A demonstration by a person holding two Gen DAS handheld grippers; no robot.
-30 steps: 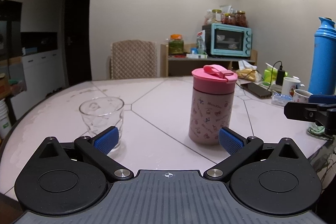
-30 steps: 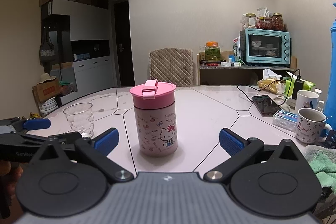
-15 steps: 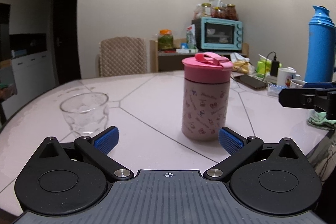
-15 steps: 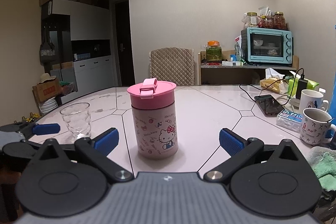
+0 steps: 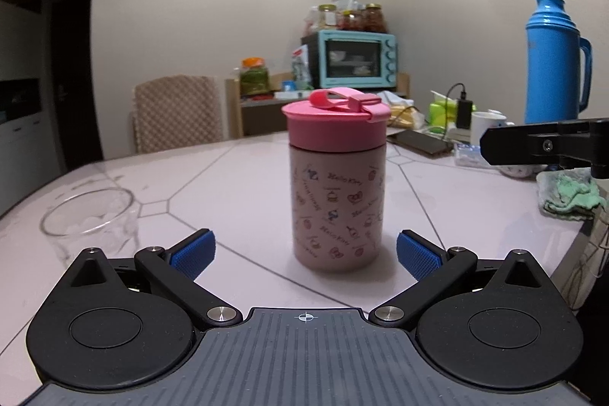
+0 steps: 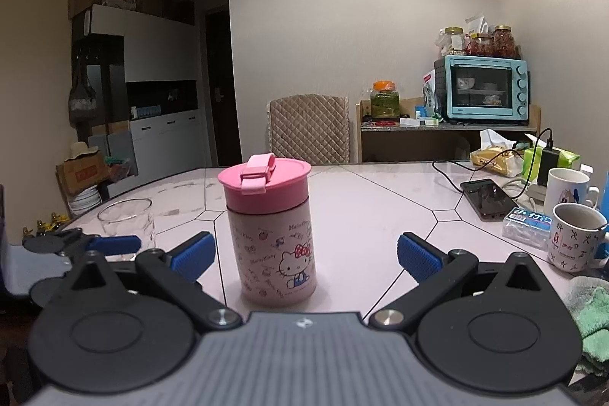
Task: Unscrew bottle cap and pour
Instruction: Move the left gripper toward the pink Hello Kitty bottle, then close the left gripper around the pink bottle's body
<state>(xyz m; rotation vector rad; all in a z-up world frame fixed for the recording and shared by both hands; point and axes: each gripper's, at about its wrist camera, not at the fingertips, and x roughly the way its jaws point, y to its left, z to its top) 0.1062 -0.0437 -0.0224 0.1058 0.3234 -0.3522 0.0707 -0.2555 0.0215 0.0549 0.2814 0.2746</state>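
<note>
Bottle [image 5: 338,200] upright on table [image 5: 243,185], pink cap [image 5: 337,124] on, strap folded across top; contents hidden. Framed between wide-spread blue pads [image 5: 192,252] of left gripper [image 5: 304,252], touching neither, nothing gripped. Right gripper [image 6: 304,255] likewise wide open and empty, bottle [image 6: 272,234] just ahead, nearer its left pad [image 6: 192,255]. Glass [image 5: 91,219] left of bottle, standing apart, apparently empty. Two mugs [image 6: 576,242] at right near phone [image 6: 489,198]; nearer mug dark inside, contents unclear. Blue thermos [image 5: 552,59] at far right, lid on. Green cloth [image 5: 569,196] at table edge. Jars [image 6: 384,99] on shelf and atop oven [image 6: 485,88], filled with green and reddish stuff.
</note>
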